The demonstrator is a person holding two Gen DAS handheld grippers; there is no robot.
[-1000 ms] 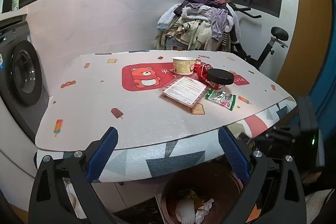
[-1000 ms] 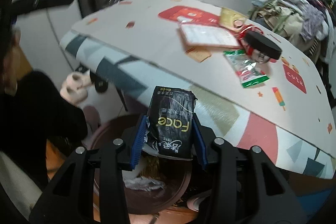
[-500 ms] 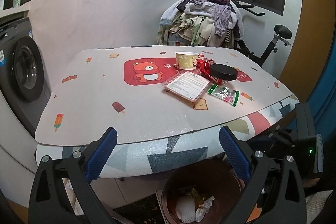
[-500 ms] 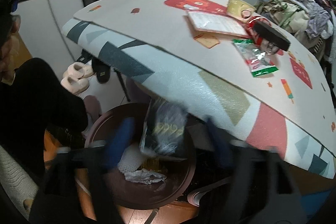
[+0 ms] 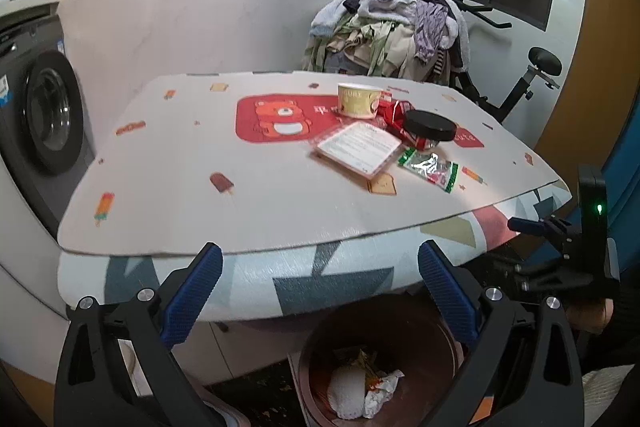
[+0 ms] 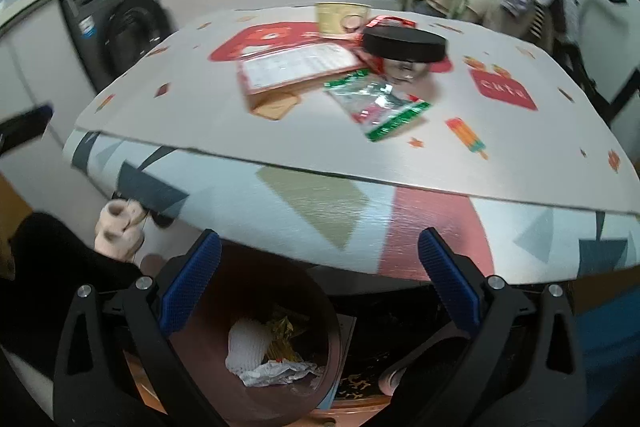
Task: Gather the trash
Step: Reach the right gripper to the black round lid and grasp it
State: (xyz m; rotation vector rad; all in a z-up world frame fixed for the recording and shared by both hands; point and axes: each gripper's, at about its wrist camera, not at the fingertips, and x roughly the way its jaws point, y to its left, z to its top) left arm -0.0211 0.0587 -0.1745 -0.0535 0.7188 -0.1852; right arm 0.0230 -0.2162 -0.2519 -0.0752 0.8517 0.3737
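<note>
We hold the right gripper (image 6: pixel 319 285) over the brown bin (image 6: pixel 320 311) below the table's (image 6: pixel 320 199) near edge, its jaws just opened wide and bare; crumpled trash (image 6: pixel 256 359) lies inside. The left gripper (image 5: pixel 320 291) hangs released too. A green wrapper (image 6: pixel 376 105) lies on the table.

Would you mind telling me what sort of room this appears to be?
Probably a home laundry or utility room: a washing machine against the wall, a pile of clothes heaped behind the table, and an exercise bike.
</note>
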